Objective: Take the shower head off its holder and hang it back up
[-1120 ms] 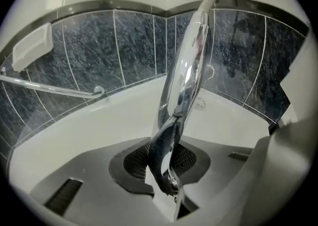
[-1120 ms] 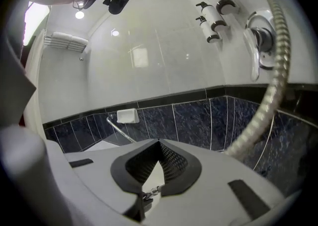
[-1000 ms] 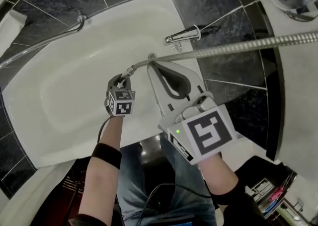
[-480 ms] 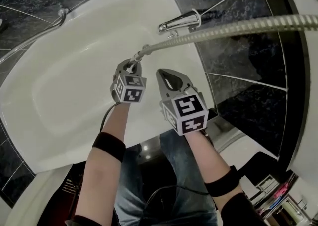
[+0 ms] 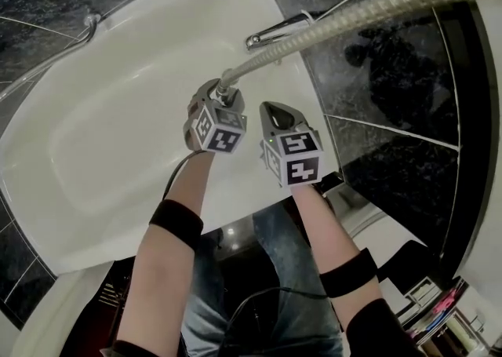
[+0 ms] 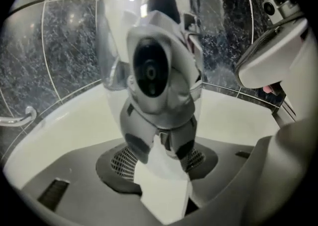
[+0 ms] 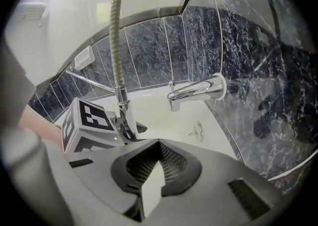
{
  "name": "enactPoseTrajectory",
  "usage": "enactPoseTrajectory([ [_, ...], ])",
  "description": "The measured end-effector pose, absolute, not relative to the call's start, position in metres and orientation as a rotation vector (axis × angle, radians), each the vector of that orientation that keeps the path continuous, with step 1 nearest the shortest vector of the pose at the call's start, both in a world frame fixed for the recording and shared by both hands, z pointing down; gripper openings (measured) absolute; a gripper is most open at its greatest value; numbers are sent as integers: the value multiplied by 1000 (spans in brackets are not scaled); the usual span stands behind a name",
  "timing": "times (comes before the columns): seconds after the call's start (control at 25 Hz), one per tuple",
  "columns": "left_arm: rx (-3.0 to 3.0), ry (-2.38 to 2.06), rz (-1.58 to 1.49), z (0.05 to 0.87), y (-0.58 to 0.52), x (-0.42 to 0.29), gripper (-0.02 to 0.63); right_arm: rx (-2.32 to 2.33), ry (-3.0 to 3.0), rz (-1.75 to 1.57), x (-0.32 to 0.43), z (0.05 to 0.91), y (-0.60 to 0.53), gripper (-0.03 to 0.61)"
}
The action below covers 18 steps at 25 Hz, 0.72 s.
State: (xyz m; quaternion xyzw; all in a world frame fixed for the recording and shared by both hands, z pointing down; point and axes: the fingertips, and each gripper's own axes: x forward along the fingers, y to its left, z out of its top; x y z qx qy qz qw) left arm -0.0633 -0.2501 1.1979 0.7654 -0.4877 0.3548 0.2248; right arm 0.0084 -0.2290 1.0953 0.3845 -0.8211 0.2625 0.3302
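- Right gripper (image 5: 274,110), at 3 o'clock of its partner: clenched on nothing.
- Left gripper (image 5: 222,98): released, jaws just been opening; chrome handle of the shower head (image 6: 158,106) between them, pads clear of it.
- Hose (image 5: 353,14): off from that handle toward 2 o'clock.
- Holder: not made out.
- Risk, judged: unsupported, drops into the bathtub (image 5: 102,136) or swings against the tap (image 5: 274,31) at 12 o'clock; cause, release before seating.
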Motion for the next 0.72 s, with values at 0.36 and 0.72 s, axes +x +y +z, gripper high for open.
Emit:
enactPoseTrajectory([
  [0.36,2146,-1222,1014,1197,-238,-49,424,1015,-2106,701,17,1100,-231,18],
  [0.72,2146,-1181,1058,1170,-209,-52,428,1031,-2072,726,26,1081,-218,18],
])
